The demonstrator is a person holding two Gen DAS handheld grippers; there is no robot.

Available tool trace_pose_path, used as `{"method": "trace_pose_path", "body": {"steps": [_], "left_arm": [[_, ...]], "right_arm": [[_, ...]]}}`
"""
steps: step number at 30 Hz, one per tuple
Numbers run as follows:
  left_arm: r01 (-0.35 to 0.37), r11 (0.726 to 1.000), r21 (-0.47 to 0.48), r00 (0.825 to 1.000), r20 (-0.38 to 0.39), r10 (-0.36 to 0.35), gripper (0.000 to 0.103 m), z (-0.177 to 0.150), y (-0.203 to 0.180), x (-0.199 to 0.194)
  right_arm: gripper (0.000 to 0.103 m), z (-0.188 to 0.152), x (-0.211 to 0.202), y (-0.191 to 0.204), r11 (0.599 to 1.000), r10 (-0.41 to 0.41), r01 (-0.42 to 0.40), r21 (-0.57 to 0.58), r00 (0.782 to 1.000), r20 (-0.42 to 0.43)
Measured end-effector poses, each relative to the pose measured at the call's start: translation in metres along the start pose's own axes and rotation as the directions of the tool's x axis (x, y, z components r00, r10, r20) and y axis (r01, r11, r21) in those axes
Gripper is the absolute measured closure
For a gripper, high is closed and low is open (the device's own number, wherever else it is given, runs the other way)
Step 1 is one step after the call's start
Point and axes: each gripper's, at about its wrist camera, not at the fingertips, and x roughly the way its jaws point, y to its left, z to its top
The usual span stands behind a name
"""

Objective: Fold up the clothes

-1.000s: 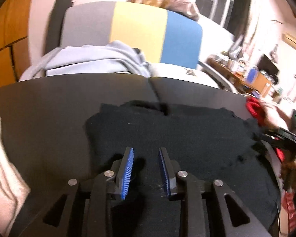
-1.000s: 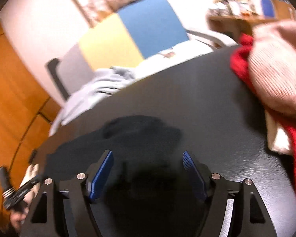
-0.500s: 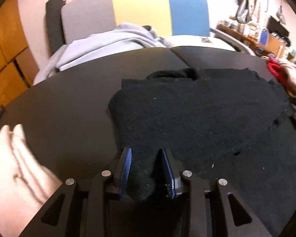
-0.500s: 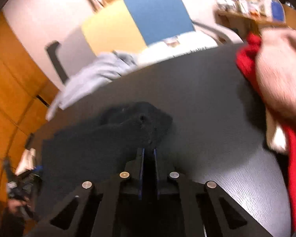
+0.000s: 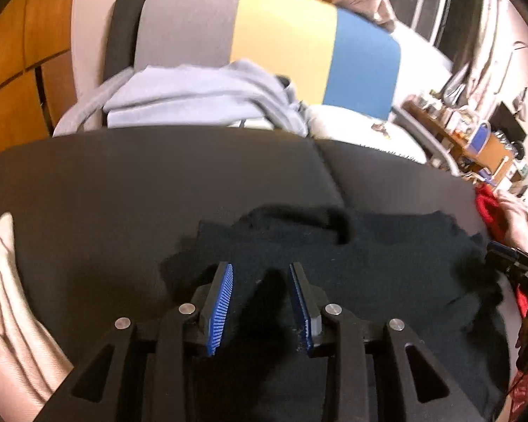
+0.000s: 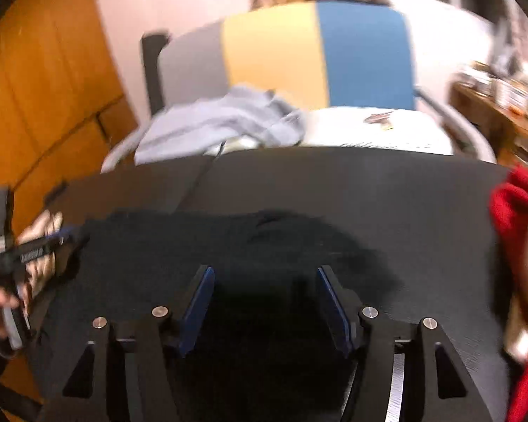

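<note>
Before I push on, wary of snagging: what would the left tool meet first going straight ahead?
Probably the black garment bunched between the left tool fingers; depth is unclear.

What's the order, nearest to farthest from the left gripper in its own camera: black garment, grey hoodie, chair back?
1. black garment, under the left gripper.
2. grey hoodie, past the table's far edge.
3. chair back, behind the hoodie.
</note>
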Motion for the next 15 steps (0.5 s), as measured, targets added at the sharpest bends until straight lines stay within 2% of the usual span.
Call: {"method": "trace_pose_path", "body": {"steps": [3, 4, 5, 8, 10, 15], "left_arm": [[0.017, 1.0, -0.004, 0.999, 0.031, -0.017, 0.068, -0.014, 0.006, 0.006], [0.02, 1.0, -0.006, 0.999, 0.035, -0.02, 0.067, -0.014, 0.007, 0.008], [0.02, 1.0, -0.008, 0.999, 0.035, -0.02, 0.065, -0.012, 0.008, 0.01], [0.005, 1.0, 0.015, 0.999, 0.038, -0.005, 0.064, 0.001, 0.006, 0.023], [-0.006, 0.999, 0.042, 0.999, 0.043, 0.004, 0.063, 0.015, 0.003, 0.035], [-0.012, 0.995, 0.097, 0.999, 0.054, 0.007, 0.062, 0.044, -0.008, 0.061]], "right_arm": [[0.042, -0.011, 0.028, 0.009, 0.998, -0.064, 0.061, -0.034, 0.994, -0.083], [0.04, -0.017, 0.033, 0.007, 0.998, -0.067, 0.065, -0.021, 0.994, -0.086], [0.039, -0.022, 0.032, 0.003, 0.998, -0.064, 0.064, -0.015, 0.997, -0.051], [0.035, -0.02, 0.033, 0.0, 0.997, -0.077, 0.076, -0.019, 0.996, -0.041], [0.033, -0.013, 0.039, -0.003, 0.995, -0.096, 0.094, -0.043, 0.995, -0.04], [0.031, 0.011, 0.059, -0.022, 0.994, -0.109, 0.109, -0.016, 0.994, -0.033]]}}
